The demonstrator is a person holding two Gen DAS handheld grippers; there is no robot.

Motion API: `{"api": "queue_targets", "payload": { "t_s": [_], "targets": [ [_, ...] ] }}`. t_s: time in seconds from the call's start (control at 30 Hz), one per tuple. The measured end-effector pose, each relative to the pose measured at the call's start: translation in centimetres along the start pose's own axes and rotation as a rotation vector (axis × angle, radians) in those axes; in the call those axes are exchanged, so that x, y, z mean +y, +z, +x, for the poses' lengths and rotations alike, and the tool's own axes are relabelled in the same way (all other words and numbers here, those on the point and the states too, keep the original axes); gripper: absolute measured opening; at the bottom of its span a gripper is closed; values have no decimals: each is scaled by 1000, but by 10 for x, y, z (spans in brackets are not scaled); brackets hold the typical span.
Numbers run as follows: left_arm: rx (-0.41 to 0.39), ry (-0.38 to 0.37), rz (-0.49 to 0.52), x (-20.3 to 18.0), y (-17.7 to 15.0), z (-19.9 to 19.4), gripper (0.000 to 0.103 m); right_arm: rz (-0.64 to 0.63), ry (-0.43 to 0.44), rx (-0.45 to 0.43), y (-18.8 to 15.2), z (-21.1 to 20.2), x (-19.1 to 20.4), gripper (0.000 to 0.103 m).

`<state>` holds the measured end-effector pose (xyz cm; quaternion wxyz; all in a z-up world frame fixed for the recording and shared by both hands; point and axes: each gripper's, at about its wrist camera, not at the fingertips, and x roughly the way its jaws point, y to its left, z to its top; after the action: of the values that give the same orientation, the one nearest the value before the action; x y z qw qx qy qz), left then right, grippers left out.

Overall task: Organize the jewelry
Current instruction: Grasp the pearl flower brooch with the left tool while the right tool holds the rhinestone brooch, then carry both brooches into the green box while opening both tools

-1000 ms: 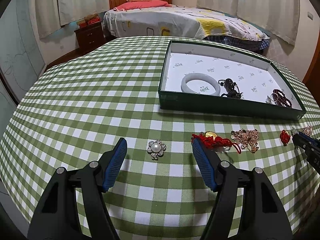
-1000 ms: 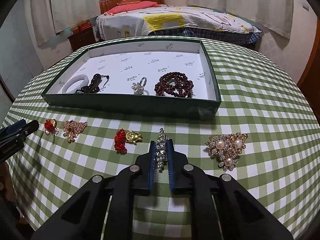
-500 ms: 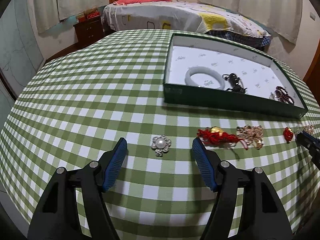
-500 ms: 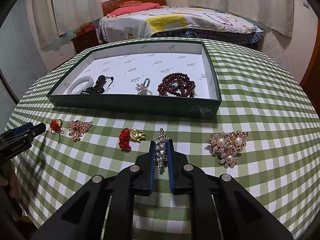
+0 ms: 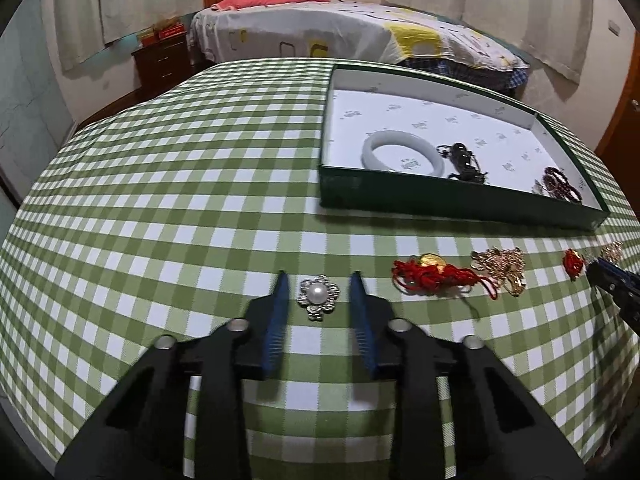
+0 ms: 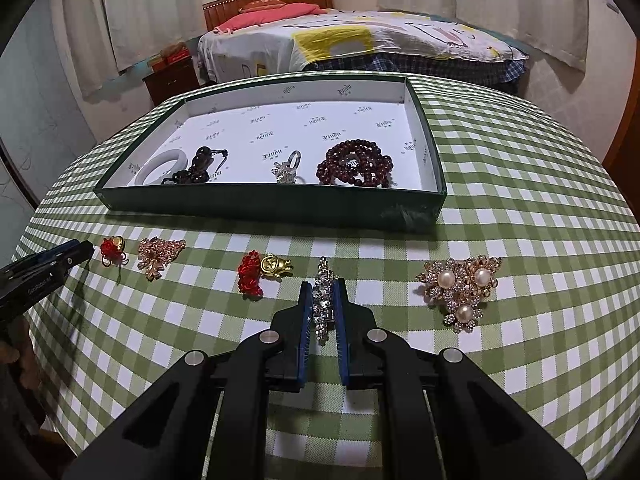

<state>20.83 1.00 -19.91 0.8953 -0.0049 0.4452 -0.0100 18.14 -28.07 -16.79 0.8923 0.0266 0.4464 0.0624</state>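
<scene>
My left hand-held gripper (image 5: 319, 280) sits low over the checked surface (image 5: 160, 208) with its pads apart, straddling the pearl flower brooch (image 5: 319, 297) without touching it. My right hand-held gripper (image 6: 323, 285) is clamped on the crystal bar brooch (image 6: 324, 300), which lies between the red-tasselled gold charm (image 6: 262, 270) on its left and the three-pearl cluster brooch (image 6: 462, 286) on its right. Behind this row I note the green box (image 6: 280, 204), already containing a white bangle (image 6: 162, 165), dark beads (image 6: 196, 168), a ring (image 6: 289, 166) and a maroon bead bracelet (image 6: 354, 164).
</scene>
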Motion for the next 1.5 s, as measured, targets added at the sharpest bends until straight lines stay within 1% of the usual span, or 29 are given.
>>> {"api": "queue_targets", "payload": {
  "t_s": [0.03,0.37,0.6,0.87,1.13,1.33,1.5],
  "targets": [
    [-1,-6,6,-1,0,0,21,-1,0,0,0,0,0,12],
    [-9,-26,11,0,-3,-1,21,-7,4,0,-1,0,2,12],
    [-19,-34,18,-5,-4,-6,20,-5,0,-20,-2,-5,3,12],
    [-63,-56,19,-9,4,-23,20,-6,4,-58,3,-20,5,12],
    [-139,-120,26,-23,32,-47,20,-11,4,-121,25,-36,5,12],
    [-197,-160,41,-40,65,-49,20,-26,-1,-192,59,-41,8,12],
    [-244,-166,55,-54,92,-44,20,-38,-9,-241,86,-37,8,12]
  ]
}}
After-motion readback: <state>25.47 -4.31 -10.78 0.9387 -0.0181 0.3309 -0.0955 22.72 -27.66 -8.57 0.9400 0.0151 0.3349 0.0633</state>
